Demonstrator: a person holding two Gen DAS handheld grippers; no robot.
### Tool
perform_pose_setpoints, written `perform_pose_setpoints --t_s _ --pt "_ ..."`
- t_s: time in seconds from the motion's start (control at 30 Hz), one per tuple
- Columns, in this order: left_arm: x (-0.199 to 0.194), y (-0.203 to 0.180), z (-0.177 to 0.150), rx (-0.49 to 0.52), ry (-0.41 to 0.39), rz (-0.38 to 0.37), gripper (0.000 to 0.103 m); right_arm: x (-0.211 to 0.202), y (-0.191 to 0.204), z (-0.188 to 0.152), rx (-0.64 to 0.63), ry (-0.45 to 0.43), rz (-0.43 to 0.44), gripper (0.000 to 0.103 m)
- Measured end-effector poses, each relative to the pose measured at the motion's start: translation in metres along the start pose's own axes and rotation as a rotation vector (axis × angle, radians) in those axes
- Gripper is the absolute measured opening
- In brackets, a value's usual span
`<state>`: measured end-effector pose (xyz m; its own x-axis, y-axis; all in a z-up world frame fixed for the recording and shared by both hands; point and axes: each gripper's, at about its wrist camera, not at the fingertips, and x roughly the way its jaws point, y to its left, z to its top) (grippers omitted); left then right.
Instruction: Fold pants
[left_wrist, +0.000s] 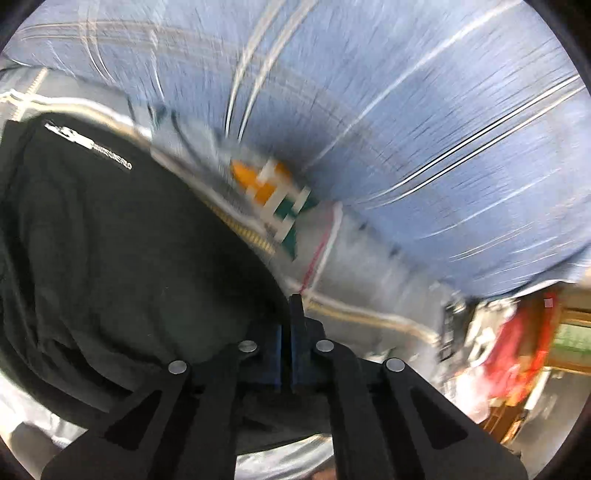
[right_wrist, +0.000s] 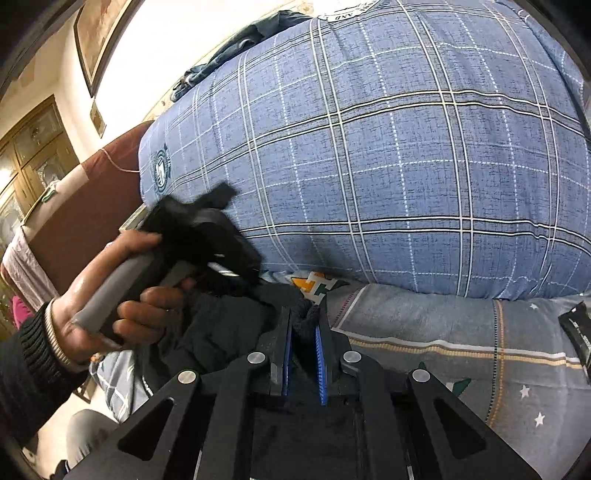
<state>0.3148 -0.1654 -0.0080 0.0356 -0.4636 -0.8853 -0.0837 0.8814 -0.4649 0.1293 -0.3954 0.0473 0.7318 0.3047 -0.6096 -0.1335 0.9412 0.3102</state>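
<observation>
The dark pants (left_wrist: 110, 240) lie bunched on a grey patterned bed sheet (left_wrist: 362, 266), with a white logo near the upper left in the blurred left wrist view. My left gripper (left_wrist: 286, 314) has its fingers pressed together over the pants' edge; fabric between them does not show clearly. In the right wrist view my right gripper (right_wrist: 304, 325) is shut on a bunched fold of the dark pants (right_wrist: 221, 325). The other hand-held gripper (right_wrist: 207, 236) shows at left, held by a hand, just above the pants.
A big blue plaid quilt (right_wrist: 388, 166) is piled behind the pants. The grey sheet (right_wrist: 461, 343) with stars stretches right. A brown headboard (right_wrist: 88, 214), wooden cabinet (right_wrist: 33, 147) and dark clothes (right_wrist: 236, 48) lie at left and back.
</observation>
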Motion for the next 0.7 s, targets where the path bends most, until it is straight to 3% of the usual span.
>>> perform_pose_setpoints --t_s 0.1,0.23,0.3,0.5,0.57,0.63,0.7 --pt "-0.037 0.012 -0.025 0.028 -0.091 -0.083 0.001 -0.008 -0.003 -0.001 0.003 -0.038 0.027 0.010" --pt "-0.068 0.034 -0.065 0.052 -0.201 -0.134 0.001 -0.018 0.006 -0.008 -0.033 -0.037 0.082 0.010" --pt "-0.070 0.052 -0.083 0.048 -0.227 -0.167 0.001 -0.017 0.013 -0.017 -0.057 0.000 0.089 0.010" --pt "-0.044 0.082 -0.125 0.070 -0.244 -0.222 0.001 -0.012 0.031 -0.058 -0.146 0.102 -0.011 0.010" --pt "-0.036 0.093 -0.136 0.080 -0.263 -0.231 0.001 -0.013 0.028 -0.074 -0.139 0.143 -0.015 0.020" --pt "-0.022 0.117 -0.149 0.064 -0.277 -0.212 0.001 -0.009 0.017 -0.090 -0.087 0.197 -0.019 0.049" --pt "-0.002 0.138 -0.158 -0.011 -0.198 -0.219 0.001 -0.011 0.004 -0.098 -0.014 0.212 -0.010 0.051"
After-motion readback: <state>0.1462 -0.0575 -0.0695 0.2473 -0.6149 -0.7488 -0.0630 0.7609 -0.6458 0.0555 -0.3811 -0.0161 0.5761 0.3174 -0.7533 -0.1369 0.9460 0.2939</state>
